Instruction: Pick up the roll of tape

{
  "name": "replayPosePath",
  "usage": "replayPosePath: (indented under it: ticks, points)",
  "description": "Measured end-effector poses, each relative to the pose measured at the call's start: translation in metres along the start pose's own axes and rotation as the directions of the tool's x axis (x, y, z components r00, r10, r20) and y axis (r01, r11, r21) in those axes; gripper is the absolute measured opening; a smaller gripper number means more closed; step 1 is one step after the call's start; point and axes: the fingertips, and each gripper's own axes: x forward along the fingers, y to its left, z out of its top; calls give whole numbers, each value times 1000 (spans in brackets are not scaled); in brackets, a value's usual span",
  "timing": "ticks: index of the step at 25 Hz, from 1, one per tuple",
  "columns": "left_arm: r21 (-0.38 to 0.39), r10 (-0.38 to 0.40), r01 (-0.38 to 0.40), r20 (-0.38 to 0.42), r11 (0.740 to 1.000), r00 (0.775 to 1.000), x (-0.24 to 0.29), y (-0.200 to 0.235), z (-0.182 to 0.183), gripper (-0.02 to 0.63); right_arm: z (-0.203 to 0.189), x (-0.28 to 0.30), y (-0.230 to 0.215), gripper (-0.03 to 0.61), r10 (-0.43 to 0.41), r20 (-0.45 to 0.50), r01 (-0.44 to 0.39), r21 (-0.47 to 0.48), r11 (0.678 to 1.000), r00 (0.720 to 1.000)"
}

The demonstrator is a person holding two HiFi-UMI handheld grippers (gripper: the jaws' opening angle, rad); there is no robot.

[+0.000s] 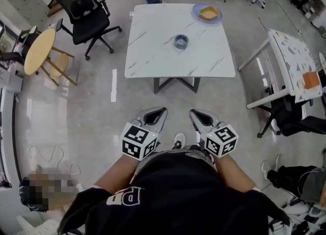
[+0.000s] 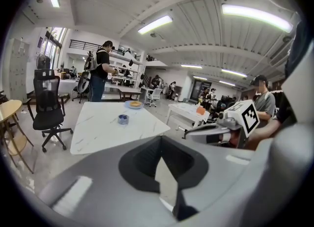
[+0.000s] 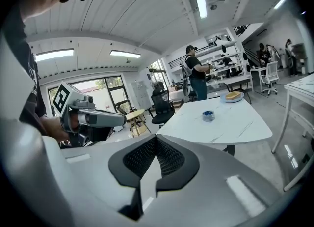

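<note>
The left gripper and the right gripper sit side by side, each with its jaws together and nothing between them. The tape lies on the white tabletop, well ahead of both jaws. A plate stands beyond it.

a blue plate sits on the white table, black office chair nearby.
</note>
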Motion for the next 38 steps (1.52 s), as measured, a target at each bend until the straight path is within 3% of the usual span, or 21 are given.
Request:
replayPosePath:
  ticks: [19, 38]
  points:
    - [9, 23, -23, -9, 1000, 1000, 67, 0, 31, 55, 20, 9, -63, 0, 50, -2, -50, -6, 999, 999]
    - [-1, 14, -14, -32, 1000, 999, 90, 15, 35, 55, 21, 29, -84, 0, 51, -23, -50, 13, 999, 998]
